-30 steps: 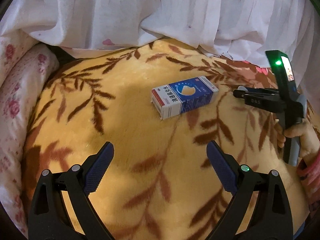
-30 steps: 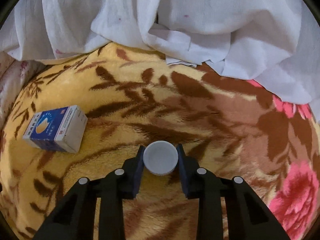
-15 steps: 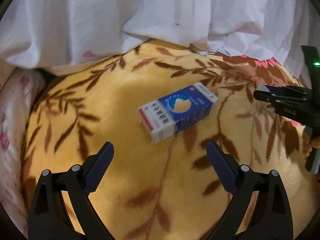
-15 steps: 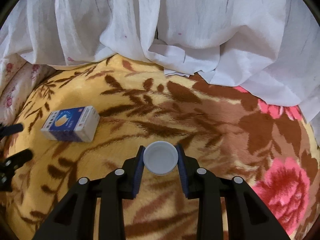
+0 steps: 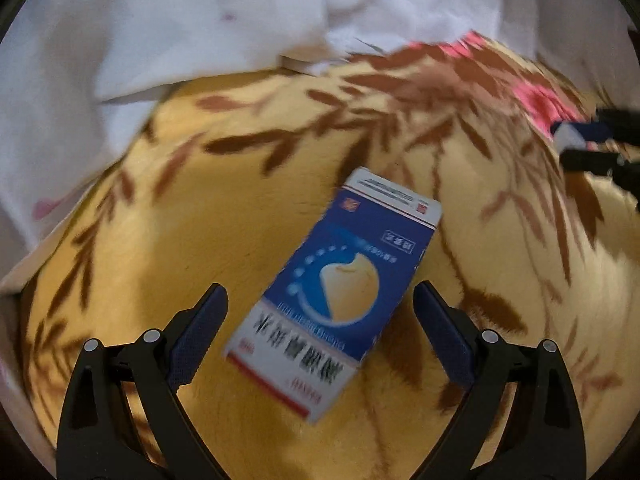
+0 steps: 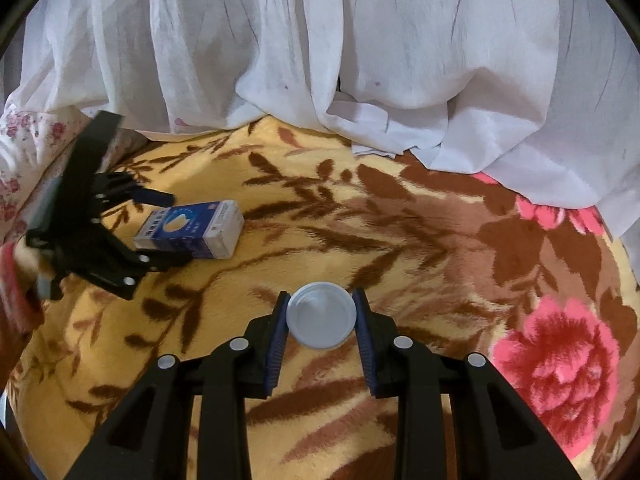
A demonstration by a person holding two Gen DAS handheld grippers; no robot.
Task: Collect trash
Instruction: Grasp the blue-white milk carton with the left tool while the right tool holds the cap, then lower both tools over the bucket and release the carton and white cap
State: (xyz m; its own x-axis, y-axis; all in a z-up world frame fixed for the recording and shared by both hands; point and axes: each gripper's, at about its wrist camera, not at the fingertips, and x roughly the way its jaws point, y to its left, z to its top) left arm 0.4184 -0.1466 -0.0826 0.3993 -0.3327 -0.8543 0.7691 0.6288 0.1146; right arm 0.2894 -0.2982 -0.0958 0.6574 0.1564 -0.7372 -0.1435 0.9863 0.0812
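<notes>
A blue and white carton (image 5: pixel 340 292) lies flat on the yellow leaf-patterned blanket (image 5: pixel 160 248). My left gripper (image 5: pixel 320 312) hangs open over it, a finger on each side of its near end, neither pad touching. The right wrist view shows the same carton (image 6: pixel 192 230) with my left gripper (image 6: pixel 168 226) straddling it at the left. My right gripper (image 6: pixel 321 316) is shut on a round pale grey cap (image 6: pixel 321 314), held above the blanket. At the left wrist view's right edge the right gripper's fingertips (image 5: pixel 588 132) show with the cap between them.
A white curtain (image 6: pixel 320 48) hangs along the far side of the blanket. A floral pink sheet (image 6: pixel 20 136) lies at the far left. Large pink flowers (image 6: pixel 560 364) mark the blanket's right part. A hand and red sleeve (image 6: pixel 16 292) hold the left gripper.
My left gripper moved in and down over the carton and rolled, so the carton now lies between its fingers. My right gripper rose and drew back with the cap still held.
</notes>
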